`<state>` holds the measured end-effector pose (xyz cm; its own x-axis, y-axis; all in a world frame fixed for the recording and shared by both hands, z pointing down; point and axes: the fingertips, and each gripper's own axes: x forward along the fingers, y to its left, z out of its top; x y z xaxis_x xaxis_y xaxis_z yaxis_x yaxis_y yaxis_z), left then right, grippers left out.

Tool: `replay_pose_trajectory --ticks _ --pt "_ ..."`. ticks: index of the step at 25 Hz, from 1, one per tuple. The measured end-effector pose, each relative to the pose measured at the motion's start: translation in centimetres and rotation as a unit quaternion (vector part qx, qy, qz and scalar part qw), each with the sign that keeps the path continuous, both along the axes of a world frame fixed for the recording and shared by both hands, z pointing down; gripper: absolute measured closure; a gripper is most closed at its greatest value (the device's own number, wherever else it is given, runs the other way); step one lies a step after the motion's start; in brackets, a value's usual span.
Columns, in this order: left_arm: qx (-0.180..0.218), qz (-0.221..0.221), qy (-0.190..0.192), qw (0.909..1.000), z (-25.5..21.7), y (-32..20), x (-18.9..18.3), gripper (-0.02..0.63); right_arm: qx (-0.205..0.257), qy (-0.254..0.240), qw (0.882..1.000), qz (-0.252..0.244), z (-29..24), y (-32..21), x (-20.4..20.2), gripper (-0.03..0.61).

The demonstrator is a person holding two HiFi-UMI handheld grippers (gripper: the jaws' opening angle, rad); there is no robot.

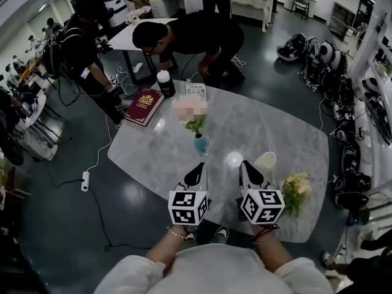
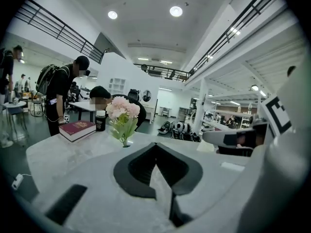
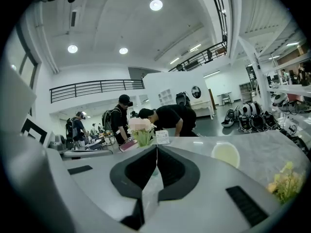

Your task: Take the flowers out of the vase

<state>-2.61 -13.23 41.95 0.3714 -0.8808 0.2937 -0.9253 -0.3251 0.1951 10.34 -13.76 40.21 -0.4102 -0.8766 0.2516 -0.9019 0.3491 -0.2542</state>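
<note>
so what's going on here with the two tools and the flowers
A person holds a tool in each hand above the near edge of a marble table. The left tool and the right tool are both shut and empty, pointing toward a blue vase in the middle of the table. The pink flowers are still in the vase, and neither tool touches them yet. A bunch of yellow flowers lies on the table beside the right tool.
</note>
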Motion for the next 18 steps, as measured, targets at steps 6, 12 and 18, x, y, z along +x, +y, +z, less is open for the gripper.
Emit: replay_pose_trajectory --ticks 6,12,18 --pt "-0.001 -0.047 -0.007 0.9989 0.2 0.3 -1.2 0.606 -0.004 -0.006 0.999 -0.051 0.5 -0.8 -1.1 0.571" --pt "-0.014 -0.072 -0.011 0.9972 1.2 0.3 -2.2 0.606 -0.018 -0.004 0.997 -0.080 1.6 -1.0 -2.3 0.571" --pt "-0.016 -0.070 -0.007 0.9974 1.9 -1.1 -3.2 0.606 -0.017 -0.006 0.997 -0.077 1.7 -2.2 -3.3 0.571"
